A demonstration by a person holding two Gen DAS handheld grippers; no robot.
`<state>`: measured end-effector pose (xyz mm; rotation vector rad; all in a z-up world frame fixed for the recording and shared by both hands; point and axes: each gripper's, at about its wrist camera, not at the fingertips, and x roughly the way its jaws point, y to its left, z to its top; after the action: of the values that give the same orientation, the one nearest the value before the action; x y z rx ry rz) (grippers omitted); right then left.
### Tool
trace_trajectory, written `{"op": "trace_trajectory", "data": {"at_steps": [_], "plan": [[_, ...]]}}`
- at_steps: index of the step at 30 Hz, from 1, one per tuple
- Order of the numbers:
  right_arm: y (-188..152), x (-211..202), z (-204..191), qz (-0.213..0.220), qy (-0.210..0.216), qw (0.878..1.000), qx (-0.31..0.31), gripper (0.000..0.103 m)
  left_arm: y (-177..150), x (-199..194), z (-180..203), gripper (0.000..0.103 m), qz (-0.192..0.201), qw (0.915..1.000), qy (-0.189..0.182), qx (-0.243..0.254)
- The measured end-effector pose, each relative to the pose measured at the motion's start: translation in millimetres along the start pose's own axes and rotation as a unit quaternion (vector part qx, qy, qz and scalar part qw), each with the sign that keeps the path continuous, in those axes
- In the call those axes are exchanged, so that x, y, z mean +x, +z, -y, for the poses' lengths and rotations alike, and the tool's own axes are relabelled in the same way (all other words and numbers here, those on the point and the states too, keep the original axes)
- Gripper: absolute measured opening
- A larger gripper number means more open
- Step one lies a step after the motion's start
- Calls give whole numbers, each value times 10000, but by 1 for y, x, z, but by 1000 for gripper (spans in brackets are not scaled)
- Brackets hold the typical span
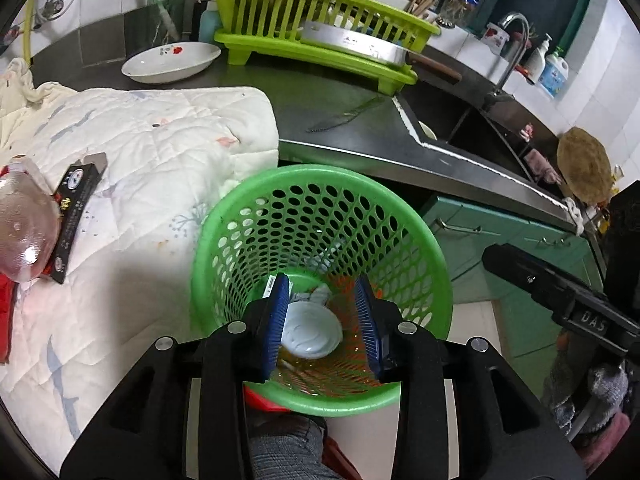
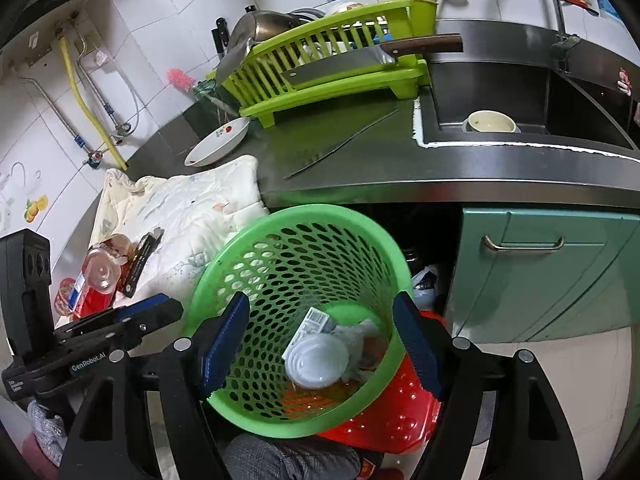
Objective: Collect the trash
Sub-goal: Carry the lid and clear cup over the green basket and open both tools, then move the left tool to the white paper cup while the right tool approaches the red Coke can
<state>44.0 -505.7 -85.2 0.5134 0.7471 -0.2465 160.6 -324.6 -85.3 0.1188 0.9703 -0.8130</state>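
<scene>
A green perforated basket (image 1: 320, 216) stands on the floor by the counter; it also shows in the right wrist view (image 2: 304, 240). Inside lie a white plastic lid (image 1: 312, 334), crumpled paper and a labelled wrapper (image 2: 314, 320). My left gripper (image 1: 322, 320) is open and empty just above the basket's mouth, the lid between its blue pads. My right gripper (image 2: 320, 344) is open and empty, its fingers spread wider than the basket's near rim. On the white quilted cloth (image 1: 160, 152) lie a clear plastic bottle (image 1: 24, 236) and a black wrapper (image 1: 76, 208); both also show in the right wrist view, the bottle (image 2: 100, 272) beside the wrapper (image 2: 140, 264).
A lime dish rack (image 1: 320, 40) with pans, a white bowl (image 1: 172, 62) and a knife (image 1: 344, 118) sit on the steel counter. The sink (image 2: 520, 112) holds a bowl. Green cabinets (image 2: 560, 272) stand to the right. A red basket (image 2: 396, 416) lies under the green one.
</scene>
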Motion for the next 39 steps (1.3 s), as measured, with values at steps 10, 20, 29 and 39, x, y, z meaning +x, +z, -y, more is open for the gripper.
{"op": "trace_trajectory", "data": {"at_steps": [10, 20, 29, 39], "plan": [[-4, -2, -38, -9, 187, 9993, -331, 71, -9, -48, -22, 34, 375, 9987, 344, 6], [-7, 3, -95, -91, 427, 9959, -792, 73, -27, -107, -80, 34, 700, 9921, 988, -317], [-15, 13, -155, -245, 739, 9899, -1181, 73, -50, -159, -144, 34, 848, 9826, 1558, -554], [-19, 23, -221, -325, 991, 9811, -1632, 76, -70, -195, -228, 50, 658, 9717, 2168, -665]]}}
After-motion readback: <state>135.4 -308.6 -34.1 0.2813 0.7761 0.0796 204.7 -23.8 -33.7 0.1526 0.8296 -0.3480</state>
